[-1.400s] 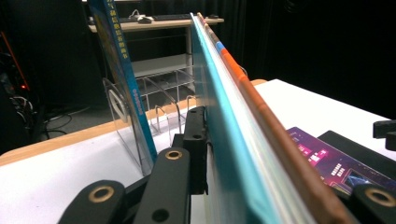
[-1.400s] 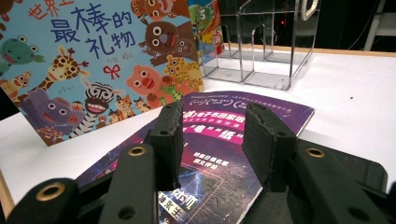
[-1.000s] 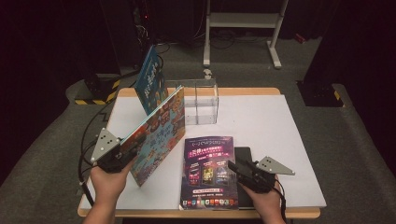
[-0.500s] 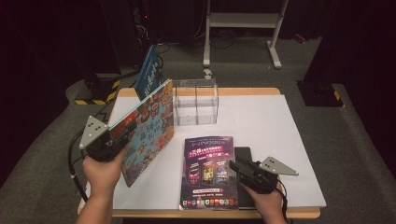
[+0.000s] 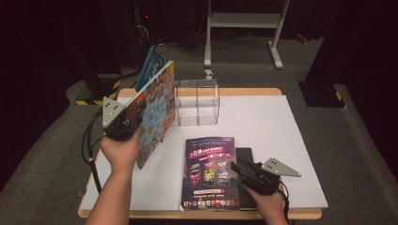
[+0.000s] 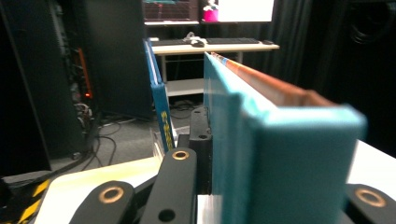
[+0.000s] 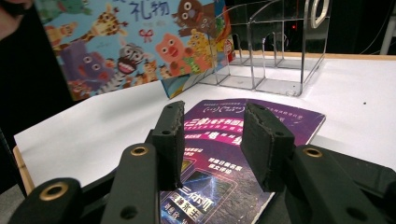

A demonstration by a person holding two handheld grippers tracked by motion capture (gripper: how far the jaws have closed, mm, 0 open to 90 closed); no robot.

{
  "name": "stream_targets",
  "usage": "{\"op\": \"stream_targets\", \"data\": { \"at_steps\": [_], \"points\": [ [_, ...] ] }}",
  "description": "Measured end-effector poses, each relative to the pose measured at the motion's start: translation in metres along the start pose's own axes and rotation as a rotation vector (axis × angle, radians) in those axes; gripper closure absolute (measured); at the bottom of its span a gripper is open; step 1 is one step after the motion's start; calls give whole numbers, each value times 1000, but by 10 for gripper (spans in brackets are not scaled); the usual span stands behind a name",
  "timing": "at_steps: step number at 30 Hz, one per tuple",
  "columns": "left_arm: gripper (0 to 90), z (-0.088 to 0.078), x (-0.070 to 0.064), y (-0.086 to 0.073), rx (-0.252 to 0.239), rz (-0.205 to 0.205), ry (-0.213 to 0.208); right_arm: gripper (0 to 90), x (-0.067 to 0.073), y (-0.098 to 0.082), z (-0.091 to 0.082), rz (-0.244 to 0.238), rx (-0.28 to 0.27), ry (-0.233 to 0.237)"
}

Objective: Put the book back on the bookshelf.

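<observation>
We hold the picture book [image 5: 157, 110] clenched in our left gripper [image 5: 123, 123], raised on edge above the surface [image 5: 281, 126] just left of the clear organizer [image 5: 197, 102]. Our right gripper [image 7: 210, 140] hovers with fingers parted over the purple magazine [image 5: 210, 171], grasping nothing.

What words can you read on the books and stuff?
"礼物": big blue characters at the top of the animal picture book, held upright by the left gripper.
Purple magazine: lines of Chinese characters, too small and blurred to read surely.
Blue book standing behind: yellow print on its spine, too blurred to read.
Clear plastic rack: no writing.
</observation>
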State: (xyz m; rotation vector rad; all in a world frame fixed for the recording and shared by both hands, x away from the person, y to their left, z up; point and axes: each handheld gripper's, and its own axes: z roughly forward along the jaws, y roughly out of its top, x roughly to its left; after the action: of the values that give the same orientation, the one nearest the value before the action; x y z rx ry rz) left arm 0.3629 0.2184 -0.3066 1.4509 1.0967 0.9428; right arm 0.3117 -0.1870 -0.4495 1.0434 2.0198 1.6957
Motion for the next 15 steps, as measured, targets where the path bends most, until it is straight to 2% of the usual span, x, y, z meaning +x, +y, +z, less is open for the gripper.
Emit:
{"op": "stream_targets", "data": {
  "at_steps": [6,8,15],
  "points": [
    [811,27,-5,-4,-21,2,44,591,0,0,-1,4,-2,8],
    [810,37,-8,-8,-40,-3,73,591,0,0,-1,6,-2,11],
    [809,60,-17,-17,-59,17,115,594,1,-1,-1,7,-4,18]
  ]
}}
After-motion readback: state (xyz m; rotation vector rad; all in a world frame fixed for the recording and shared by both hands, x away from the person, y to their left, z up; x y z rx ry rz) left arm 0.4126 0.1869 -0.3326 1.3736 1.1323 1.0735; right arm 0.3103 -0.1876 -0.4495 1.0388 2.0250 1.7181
